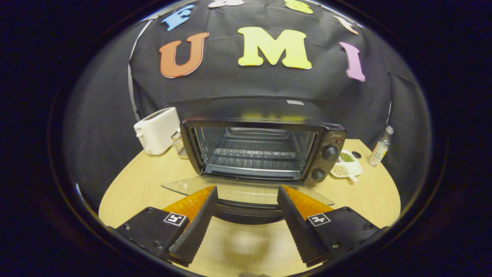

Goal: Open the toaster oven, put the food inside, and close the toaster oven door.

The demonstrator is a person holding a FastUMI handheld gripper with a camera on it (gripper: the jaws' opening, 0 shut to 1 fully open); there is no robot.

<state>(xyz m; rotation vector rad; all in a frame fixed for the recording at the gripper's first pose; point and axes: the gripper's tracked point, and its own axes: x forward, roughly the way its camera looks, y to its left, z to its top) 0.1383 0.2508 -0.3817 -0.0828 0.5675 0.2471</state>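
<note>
Pale wooden counter (146, 184) carrying a black toaster oven (261, 150), its glass door (246, 190) folded down flat; the gripper (248, 202) is spread, fingers flanking the door's black handle (248, 209) without pressing it. White toaster (157, 130) stands beside.

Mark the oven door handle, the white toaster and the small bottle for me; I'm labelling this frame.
Door handle (249, 209): gripper view, dark bar between the open jaws.
Toaster (157, 130): gripper view, its white side wall, left of the oven.
Bottle (379, 149): gripper view, its clear body, right of the oven.
</note>
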